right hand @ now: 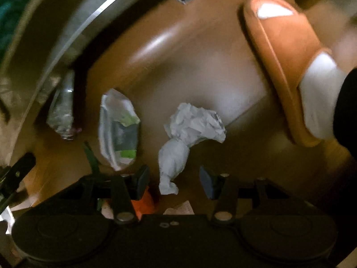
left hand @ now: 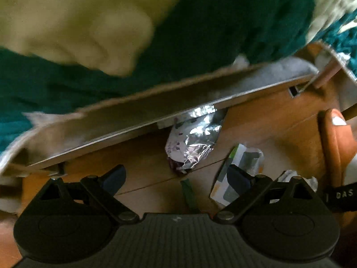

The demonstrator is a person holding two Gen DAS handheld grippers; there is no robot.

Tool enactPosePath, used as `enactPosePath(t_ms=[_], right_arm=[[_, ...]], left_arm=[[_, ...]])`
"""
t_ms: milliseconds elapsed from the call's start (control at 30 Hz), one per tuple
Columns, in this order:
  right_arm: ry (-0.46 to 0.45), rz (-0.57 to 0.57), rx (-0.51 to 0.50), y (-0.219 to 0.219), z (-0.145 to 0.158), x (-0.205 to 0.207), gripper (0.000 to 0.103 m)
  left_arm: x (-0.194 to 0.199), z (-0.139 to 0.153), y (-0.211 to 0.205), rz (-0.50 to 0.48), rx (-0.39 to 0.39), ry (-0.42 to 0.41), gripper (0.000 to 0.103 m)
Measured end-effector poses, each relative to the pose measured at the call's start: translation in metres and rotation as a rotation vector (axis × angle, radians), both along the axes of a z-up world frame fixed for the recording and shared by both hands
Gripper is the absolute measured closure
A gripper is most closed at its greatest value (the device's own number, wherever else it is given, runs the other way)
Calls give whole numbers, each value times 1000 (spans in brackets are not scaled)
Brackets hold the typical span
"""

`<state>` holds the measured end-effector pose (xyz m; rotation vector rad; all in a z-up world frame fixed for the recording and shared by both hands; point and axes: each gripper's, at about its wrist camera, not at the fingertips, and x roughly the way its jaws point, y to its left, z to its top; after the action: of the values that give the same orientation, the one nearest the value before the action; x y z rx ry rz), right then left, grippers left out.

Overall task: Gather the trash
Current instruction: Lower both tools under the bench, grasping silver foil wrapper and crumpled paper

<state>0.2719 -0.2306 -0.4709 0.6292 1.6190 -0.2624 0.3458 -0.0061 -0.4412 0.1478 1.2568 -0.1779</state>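
Trash lies on a wooden floor [left hand: 267,120]. A shiny foil wrapper [left hand: 194,138] lies half under a bed frame edge, ahead of my open, empty left gripper [left hand: 176,178]. A white and green packet [left hand: 241,167] lies by its right finger. A thin green strip [left hand: 188,192] lies between the fingers. In the right wrist view, crumpled white paper [right hand: 189,134] lies between the fingers of my open, empty right gripper [right hand: 174,181]. The packet [right hand: 119,129] and foil wrapper [right hand: 62,114] lie to its left. An orange scrap [right hand: 145,203] lies under the left finger.
A metal-edged bed frame [left hand: 156,116] with teal and cream bedding [left hand: 200,33] runs across the top. A person's foot in an orange slipper [right hand: 285,67] and white sock stands at the right. The left gripper's finger [right hand: 20,169] shows at the left edge.
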Motion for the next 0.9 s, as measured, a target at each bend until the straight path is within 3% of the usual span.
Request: enactPosePath(t_ms=[267,500,700,767,900], right_arm=[[20,-89,13,0,-38,2,54],[47,-128,34,-3,-60,2,54],[38,-117,30,-1,-74,7,57],[36,-103,24,1,-77,8,57],[21,-80,24,3,-80,12,58]], left_arm=[[23,-57,-8,-31,15,6,6],[35,-86,-15,-57,45,1,6],[41,-100,-18,-83,70,16,31],[39,-104,-20,-95,73,23,44],[40,-106,-21,-105,61,19,50]])
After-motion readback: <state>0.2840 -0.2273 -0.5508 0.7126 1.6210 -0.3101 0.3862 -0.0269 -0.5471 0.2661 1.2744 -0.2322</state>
